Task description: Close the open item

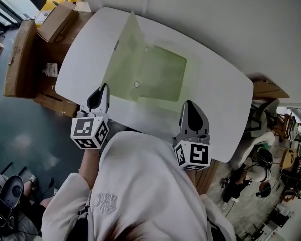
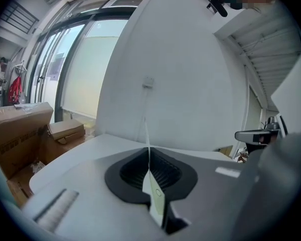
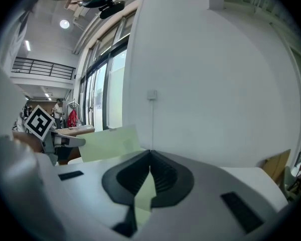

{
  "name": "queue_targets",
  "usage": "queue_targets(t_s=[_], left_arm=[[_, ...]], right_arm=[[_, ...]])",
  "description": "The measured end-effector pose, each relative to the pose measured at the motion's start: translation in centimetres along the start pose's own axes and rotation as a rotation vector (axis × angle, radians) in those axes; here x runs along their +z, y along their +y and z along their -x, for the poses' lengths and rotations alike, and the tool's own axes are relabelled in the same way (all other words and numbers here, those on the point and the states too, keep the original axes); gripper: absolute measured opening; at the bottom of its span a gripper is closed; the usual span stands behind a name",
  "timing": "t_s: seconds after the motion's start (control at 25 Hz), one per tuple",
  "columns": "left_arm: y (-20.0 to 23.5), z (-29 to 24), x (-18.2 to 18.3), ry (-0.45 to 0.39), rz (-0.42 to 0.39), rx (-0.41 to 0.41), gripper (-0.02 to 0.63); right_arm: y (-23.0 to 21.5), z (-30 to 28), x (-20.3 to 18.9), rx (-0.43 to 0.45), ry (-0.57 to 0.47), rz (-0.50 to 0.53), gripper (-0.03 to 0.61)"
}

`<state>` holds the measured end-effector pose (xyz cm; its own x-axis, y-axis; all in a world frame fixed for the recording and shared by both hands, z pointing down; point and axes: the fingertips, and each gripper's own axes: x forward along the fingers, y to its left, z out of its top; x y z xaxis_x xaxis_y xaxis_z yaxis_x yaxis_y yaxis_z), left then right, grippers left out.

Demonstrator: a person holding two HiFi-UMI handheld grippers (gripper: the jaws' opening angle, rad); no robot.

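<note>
A pale green folder (image 1: 163,77) lies open on the white table (image 1: 218,87). Its left leaf (image 1: 123,59) stands up, and a small snap (image 1: 137,84) shows at its edge. My left gripper (image 1: 104,87) is at that leaf's near corner. In the left gripper view the thin green leaf (image 2: 156,197) runs edge-on between the jaws, and the left gripper (image 2: 149,168) is shut on it. My right gripper (image 1: 187,104) is at the flat leaf's near right corner. It (image 3: 150,157) is shut, with a corner of green sheet (image 3: 144,192) between the jaws. The raised leaf (image 3: 110,142) shows to the left.
Cardboard boxes (image 1: 57,19) and a longer carton (image 1: 20,54) stand off the table's left end. An office chair (image 1: 261,119) is beyond the right end. A wall runs behind the table's far edge. My body and white sleeves fill the near side.
</note>
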<state>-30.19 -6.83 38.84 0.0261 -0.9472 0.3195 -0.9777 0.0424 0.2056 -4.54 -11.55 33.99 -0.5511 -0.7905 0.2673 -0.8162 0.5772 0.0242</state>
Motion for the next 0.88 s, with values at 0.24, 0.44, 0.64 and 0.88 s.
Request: queue_targets(t_s=[0.24,0.44,0.64,0.88], left_arm=[[-1.8,-0.4,0.9,-0.013,-0.051,-0.029,0.011],[-3.5,-0.7,1.2,-0.009,-0.081,-0.041,0.011],[-4.9,-0.9,1.3,0.002,-0.107,-0.03,0.011],[-6.5,-1.2,1.3,0.018,-0.134,-0.025,0.011]], right_arm=[[-0.9,0.4,-0.3,-0.022,0.003,-0.01,0.009],[-2.5,1.0,-0.5,-0.045,0.009,-0.019,0.009],[-3.9,1.6,-0.6,-0.054,0.012,-0.025,0.009],[-5.0,2.3,-1.0,-0.062,0.017,-0.038,0.009]])
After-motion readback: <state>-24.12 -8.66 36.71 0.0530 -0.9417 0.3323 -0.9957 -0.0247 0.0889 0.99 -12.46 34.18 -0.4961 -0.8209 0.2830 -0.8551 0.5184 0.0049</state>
